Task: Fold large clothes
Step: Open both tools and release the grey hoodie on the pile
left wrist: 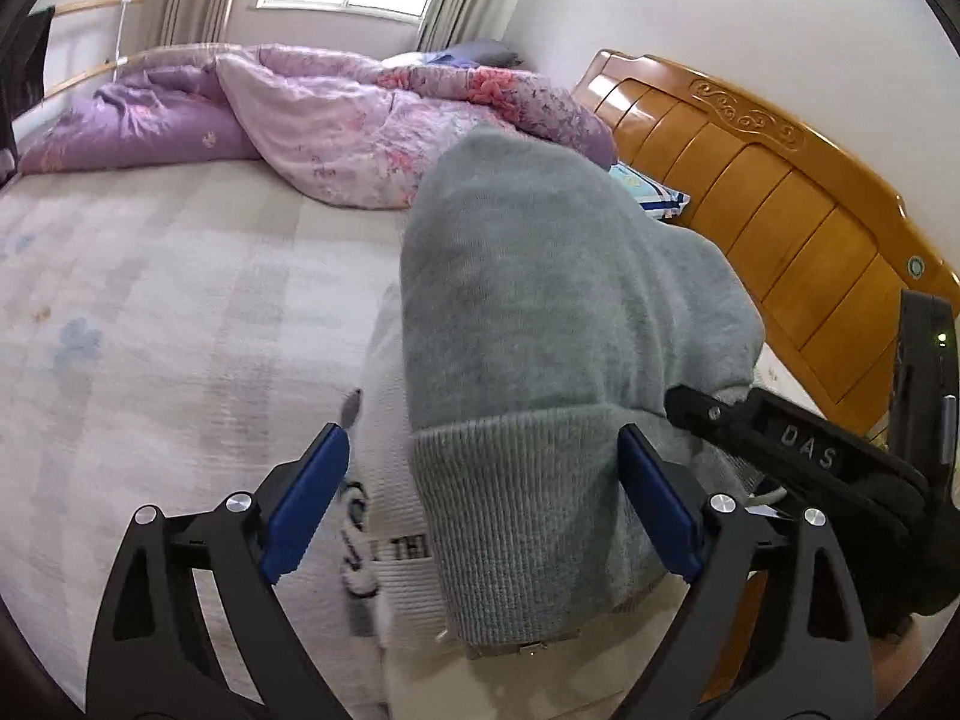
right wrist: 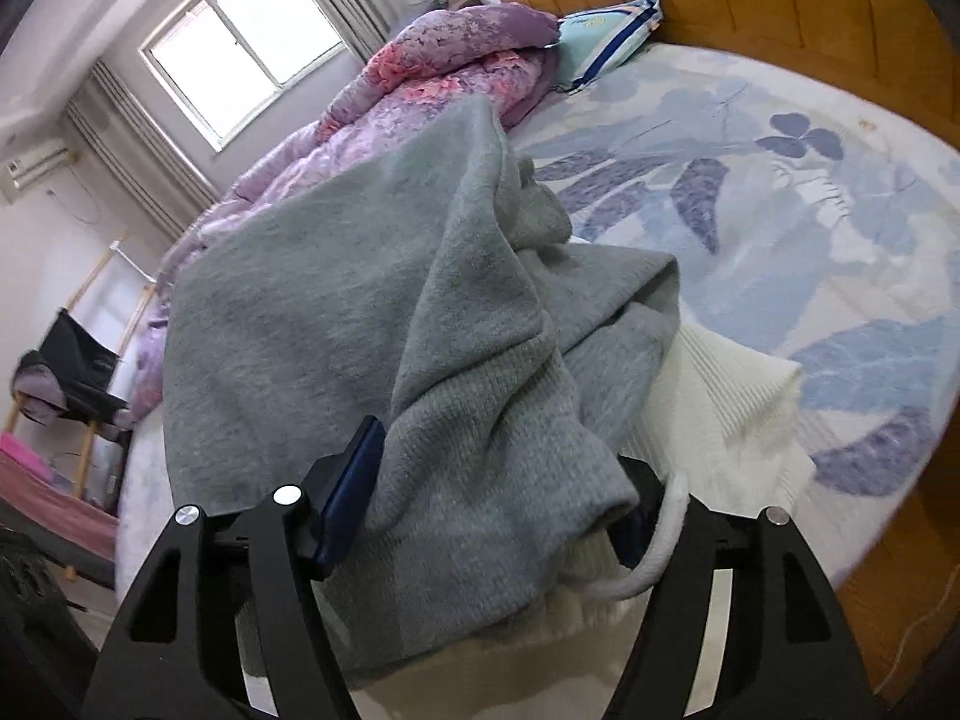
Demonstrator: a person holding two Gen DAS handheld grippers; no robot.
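Note:
A grey knitted sweater lies bunched on the bed over a white garment with dark lettering. In the left wrist view, my left gripper stands open, its blue pads wide on either side of the sweater's ribbed hem; the left pad is clear of the grey cloth. My right gripper's black finger reaches in at the sweater's right edge. In the right wrist view, my right gripper is open, with a fold of the grey sweater lying loosely between its pads. A white cord loops over its right finger beside the white garment.
A purple floral quilt is heaped along the far side of the bed. A wooden headboard and a striped pillow are to the right. Bare patterned sheet stretches left. A rack with dark clothes stands beside the bed.

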